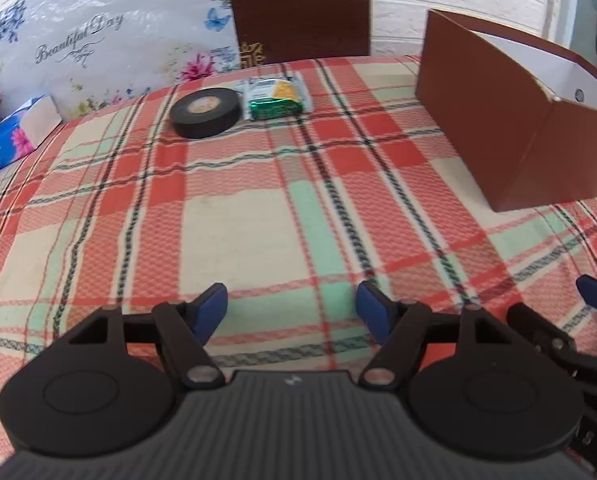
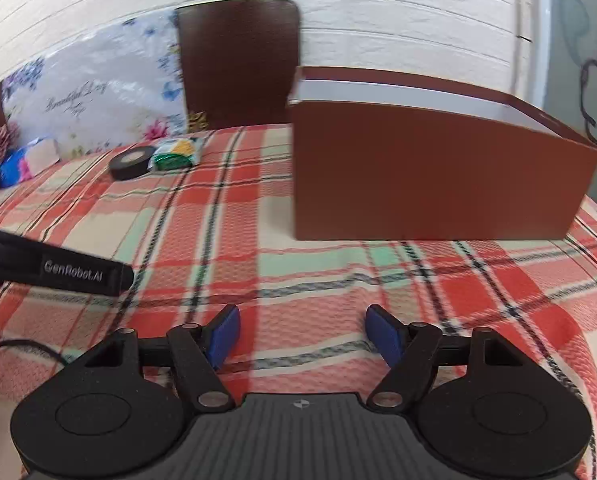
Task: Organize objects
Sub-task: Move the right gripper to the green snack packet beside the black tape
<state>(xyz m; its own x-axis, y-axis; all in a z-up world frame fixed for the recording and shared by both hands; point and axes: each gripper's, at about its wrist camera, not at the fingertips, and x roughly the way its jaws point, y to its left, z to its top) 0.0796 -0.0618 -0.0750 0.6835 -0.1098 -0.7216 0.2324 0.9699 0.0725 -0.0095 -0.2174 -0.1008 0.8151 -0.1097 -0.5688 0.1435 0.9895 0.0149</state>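
A black roll of tape lies flat on the plaid cloth, with a green and yellow packet touching its right side. Both show small in the right wrist view, the tape and the packet. A brown open box with a white inside stands to the right; it fills the right wrist view. My left gripper is open and empty, well short of the tape. My right gripper is open and empty, in front of the box.
A plaid cloth covers the surface. A floral pillow and a dark brown board lean on the white wall behind. A blue tissue pack lies at the far left. The left device's body reaches in at left.
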